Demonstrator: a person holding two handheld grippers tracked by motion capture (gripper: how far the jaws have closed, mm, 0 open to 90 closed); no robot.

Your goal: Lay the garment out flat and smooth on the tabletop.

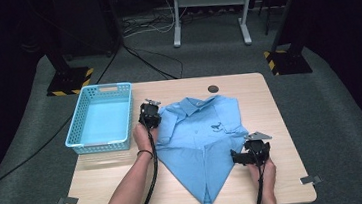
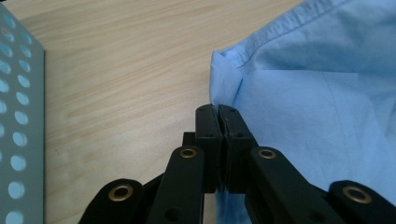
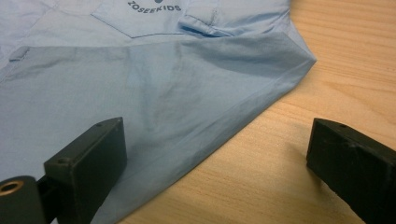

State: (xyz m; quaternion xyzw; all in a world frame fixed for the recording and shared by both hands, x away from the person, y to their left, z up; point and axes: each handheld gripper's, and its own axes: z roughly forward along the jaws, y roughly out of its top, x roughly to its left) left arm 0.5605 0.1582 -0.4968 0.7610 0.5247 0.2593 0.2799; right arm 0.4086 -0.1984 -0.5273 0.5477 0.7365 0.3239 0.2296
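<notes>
item: blue shirt (image 1: 203,140), half-folded on worktop (image 1: 102,190). left tongs (image 2: 217,109) pinched together on its sleeve edge; right tongs (image 3: 215,158) apart, straddling the near folded edge, shirt ahead.

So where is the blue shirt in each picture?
High view: the blue shirt lies mid-table, right of the basket, between both grippers.
Left gripper view: it fills the right side, its edge at the shut jaws.
Right gripper view: it covers the top and left; a folded corner points right.
Shared landmark: the wooden table, bare beside the shirt in every view.
</notes>
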